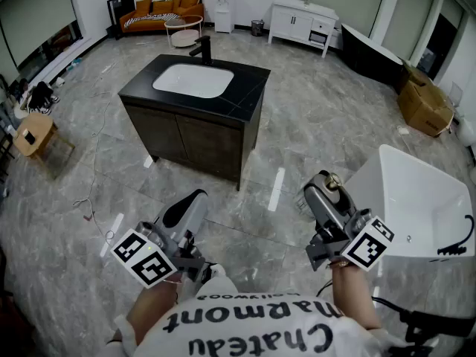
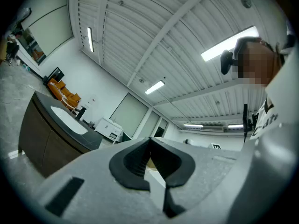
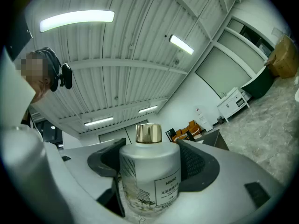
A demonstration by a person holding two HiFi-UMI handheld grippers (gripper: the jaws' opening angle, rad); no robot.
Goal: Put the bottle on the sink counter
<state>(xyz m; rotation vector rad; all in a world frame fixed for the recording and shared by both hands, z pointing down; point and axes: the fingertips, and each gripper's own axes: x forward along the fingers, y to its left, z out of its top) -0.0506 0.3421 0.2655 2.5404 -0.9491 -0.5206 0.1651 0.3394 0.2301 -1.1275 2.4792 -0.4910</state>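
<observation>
1. Nearest us, the left gripper [image 1: 195, 199] has its jaws together with nothing between them.
2. Beside it, the right gripper [image 1: 320, 193] is clamped on the bottle [image 3: 149, 171], which sits upright between the pads with its gold cap [image 3: 148, 133] uppermost.
3. The counter [image 1: 249, 95] stands well apart ahead; the bottle is not on it.
4. Farthest off, we note a sofa [image 1: 160, 10] and a cabinet [image 1: 301, 21].

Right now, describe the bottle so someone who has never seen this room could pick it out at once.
Find the white bathtub at the right of the head view; beside it is the right gripper. Between its jaws stands the bottle: squat frosted glass, gold cap, pale printed label, the only bottle in sight.
</observation>
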